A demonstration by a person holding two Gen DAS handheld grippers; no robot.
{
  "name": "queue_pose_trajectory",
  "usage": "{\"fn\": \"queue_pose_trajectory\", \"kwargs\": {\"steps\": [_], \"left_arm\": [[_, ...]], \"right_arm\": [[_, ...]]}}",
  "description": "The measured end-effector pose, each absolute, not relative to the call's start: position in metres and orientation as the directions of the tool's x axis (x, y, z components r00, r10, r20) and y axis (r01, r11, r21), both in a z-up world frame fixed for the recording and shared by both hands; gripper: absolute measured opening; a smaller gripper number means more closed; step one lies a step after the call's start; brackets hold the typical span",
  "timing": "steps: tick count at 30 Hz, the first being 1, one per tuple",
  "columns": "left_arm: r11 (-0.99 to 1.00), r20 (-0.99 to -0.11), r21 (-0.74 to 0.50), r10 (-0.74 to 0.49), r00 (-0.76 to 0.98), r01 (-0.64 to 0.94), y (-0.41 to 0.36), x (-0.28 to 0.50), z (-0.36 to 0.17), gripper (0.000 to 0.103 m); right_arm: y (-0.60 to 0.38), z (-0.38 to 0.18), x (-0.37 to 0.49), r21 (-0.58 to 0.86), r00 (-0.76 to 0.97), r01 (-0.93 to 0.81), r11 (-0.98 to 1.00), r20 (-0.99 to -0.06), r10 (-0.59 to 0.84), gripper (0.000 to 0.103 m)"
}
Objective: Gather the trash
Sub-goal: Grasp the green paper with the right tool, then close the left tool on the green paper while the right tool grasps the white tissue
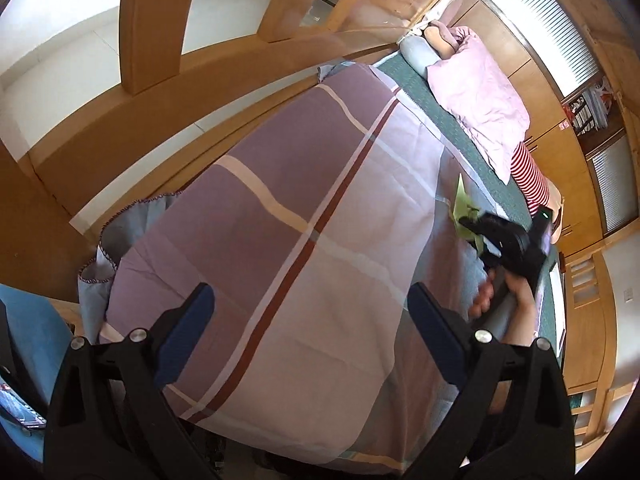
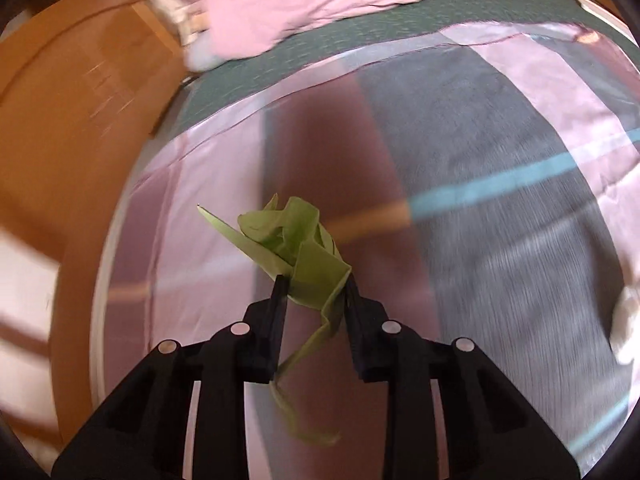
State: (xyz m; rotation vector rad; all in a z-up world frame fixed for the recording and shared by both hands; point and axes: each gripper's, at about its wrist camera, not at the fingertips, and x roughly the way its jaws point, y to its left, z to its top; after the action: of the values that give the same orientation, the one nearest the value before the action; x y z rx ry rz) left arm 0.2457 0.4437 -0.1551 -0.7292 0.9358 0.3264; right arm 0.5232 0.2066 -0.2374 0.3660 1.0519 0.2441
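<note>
A crumpled green paper sits between the black fingers of my right gripper, which is shut on it above the checked quilt; a thin strip of the paper hangs down below the jaws. From the left wrist view the same green paper shows at the tip of the right gripper, held by a person's hand near the quilt's right edge. My left gripper hangs open over the purple checked quilt with nothing between its blue pads.
A pink pillow and a red striped cloth lie on the green bedsheet at the head end. A wooden bed frame runs along the quilt's left side. Wooden cupboards stand beyond the bed. A white object lies at the right on the quilt.
</note>
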Motion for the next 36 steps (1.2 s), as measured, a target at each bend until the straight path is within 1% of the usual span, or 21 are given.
{"fn": "queue_pose_trajectory", "kwargs": {"steps": [2,4,6,8,10,11,13,15,16,17,18,19,20,22,24,26,28,30,32,36], "left_arm": [[0.718,-0.822,-0.421,-0.044,0.568,-0.554,0.444,0.246,-0.156,0.097],[0.714,-0.825,-0.416,-0.036,0.564,-0.563,0.443,0.246,-0.157,0.097],[0.716,-0.829,-0.406,-0.028,0.558,-0.568,0.441,0.247,-0.159,0.097],[0.722,-0.836,-0.391,-0.020,0.548,-0.571,0.436,0.249,-0.162,0.097],[0.729,-0.841,-0.383,-0.020,0.541,-0.568,0.432,0.251,-0.164,0.097],[0.735,-0.843,-0.378,-0.022,0.537,-0.563,0.429,0.251,-0.166,0.097],[0.749,-0.850,-0.365,-0.026,0.526,-0.553,0.423,0.253,-0.169,0.097],[0.760,-0.856,-0.354,-0.028,0.516,-0.545,0.418,0.254,-0.171,0.097],[0.765,-0.858,-0.350,-0.030,0.512,-0.541,0.416,0.255,-0.173,0.097],[0.767,-0.860,-0.348,-0.031,0.510,-0.539,0.415,0.255,-0.174,0.097],[0.769,-0.861,-0.347,-0.034,0.507,-0.538,0.414,0.255,-0.175,0.097],[0.768,-0.862,-0.347,-0.035,0.505,-0.538,0.414,0.255,-0.175,0.097],[0.766,-0.864,-0.347,-0.036,0.502,-0.541,0.415,0.255,-0.176,0.097],[0.759,-0.865,-0.351,-0.038,0.501,-0.549,0.415,0.254,-0.177,0.097],[0.752,-0.865,-0.358,-0.044,0.500,-0.553,0.416,0.253,-0.178,0.097],[0.751,-0.865,-0.363,-0.052,0.499,-0.552,0.416,0.252,-0.178,0.097],[0.751,-0.865,-0.369,-0.061,0.499,-0.548,0.415,0.251,-0.179,0.097],[0.752,-0.864,-0.374,-0.070,0.498,-0.543,0.413,0.250,-0.179,0.097],[0.755,-0.862,-0.378,-0.077,0.500,-0.536,0.411,0.250,-0.178,0.097],[0.774,-0.870,-0.367,-0.089,0.485,-0.516,0.402,0.254,-0.181,0.097]], "right_arm": [[0.210,-0.234,0.491,0.421,0.452,-0.079,0.904,-0.793,0.409,0.029],[0.211,-0.238,0.457,0.445,0.384,-0.112,0.888,-0.805,0.452,0.029],[0.210,-0.243,0.428,0.461,0.291,-0.097,0.882,-0.834,0.468,0.029],[0.205,-0.241,0.407,0.491,0.258,-0.079,0.867,-0.830,0.494,0.029],[0.203,-0.233,0.387,0.475,0.272,-0.108,0.874,-0.831,0.485,0.029],[0.204,-0.229,0.377,0.436,0.284,-0.140,0.889,-0.842,0.458,0.029],[0.210,-0.232,0.368,0.386,0.264,-0.186,0.904,-0.866,0.424,0.029],[0.212,-0.238,0.362,0.382,0.228,-0.213,0.899,-0.876,0.426,0.031],[0.216,-0.239,0.357,0.374,0.210,-0.243,0.895,-0.880,0.425,0.034],[0.220,-0.238,0.353,0.356,0.204,-0.271,0.894,-0.886,0.415,0.045],[0.222,-0.235,0.350,0.339,0.211,-0.291,0.895,-0.889,0.405,0.052],[0.219,-0.231,0.345,0.319,0.235,-0.303,0.898,-0.888,0.395,0.064],[0.216,-0.222,0.341,0.287,0.291,-0.310,0.906,-0.879,0.378,0.073],[0.208,-0.208,0.342,0.237,0.382,-0.309,0.921,-0.856,0.349,0.076],[0.190,-0.190,0.344,0.165,0.517,-0.254,0.953,-0.809,0.278,0.076],[0.171,-0.177,0.351,0.101,0.627,-0.171,0.980,-0.757,0.187,0.085],[0.146,-0.175,0.367,0.016,0.689,-0.048,0.999,-0.723,0.045,0.088],[0.122,-0.185,0.394,-0.036,0.679,0.062,0.997,-0.731,-0.069,0.088],[0.094,-0.206,0.423,-0.017,0.622,0.146,0.989,-0.776,-0.105,0.088],[0.056,-0.244,0.452,0.011,0.515,0.237,0.971,-0.850,-0.116,0.088]]}}
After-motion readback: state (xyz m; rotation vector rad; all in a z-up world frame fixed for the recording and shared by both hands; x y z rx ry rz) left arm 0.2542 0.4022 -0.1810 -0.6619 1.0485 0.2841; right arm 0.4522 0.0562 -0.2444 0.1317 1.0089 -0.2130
